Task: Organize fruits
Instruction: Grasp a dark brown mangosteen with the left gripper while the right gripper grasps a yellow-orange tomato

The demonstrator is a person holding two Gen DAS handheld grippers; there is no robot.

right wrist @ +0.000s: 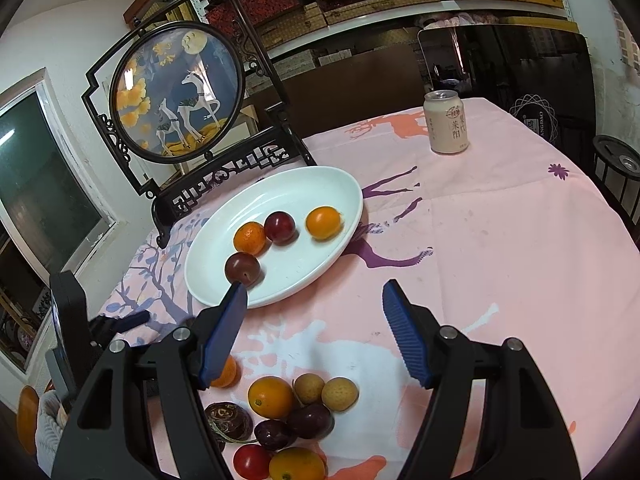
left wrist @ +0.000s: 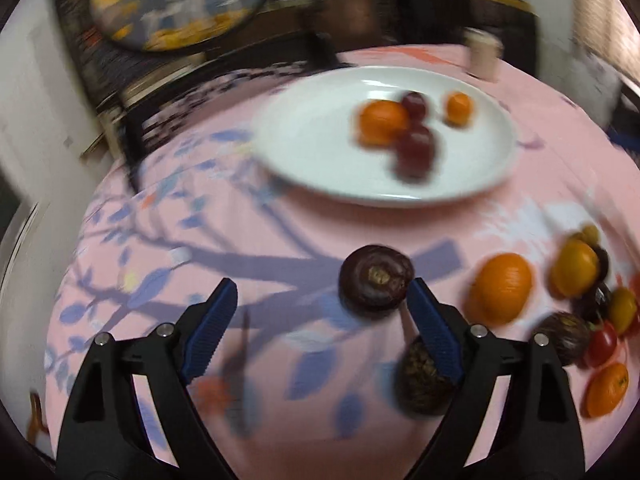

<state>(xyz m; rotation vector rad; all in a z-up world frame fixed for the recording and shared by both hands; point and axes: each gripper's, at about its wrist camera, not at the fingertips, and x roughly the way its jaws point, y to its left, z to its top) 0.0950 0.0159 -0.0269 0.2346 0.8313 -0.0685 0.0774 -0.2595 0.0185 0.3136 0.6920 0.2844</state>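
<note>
A white oval plate [right wrist: 340,192] [left wrist: 312,152] on the pink cloth holds two oranges and two dark red plums [right wrist: 280,227]. A pile of loose fruit [right wrist: 280,412] lies near the front: oranges, plums, small tan fruits, a red tomato, a dark brown round fruit. In the blurred left wrist view a dark brown fruit [left wrist: 375,277] lies just ahead of my open left gripper [left wrist: 322,294], touching its right fingertip; another dark fruit [left wrist: 420,380] lies under the right finger. My right gripper [right wrist: 314,294] is open and empty above the cloth between pile and plate.
A black-framed round deer screen [right wrist: 176,92] stands behind the plate at the table's left edge. A drink can [right wrist: 446,122] stands at the far side. The left gripper shows at the left of the right wrist view [right wrist: 100,328]. Shelves of boxes line the back wall.
</note>
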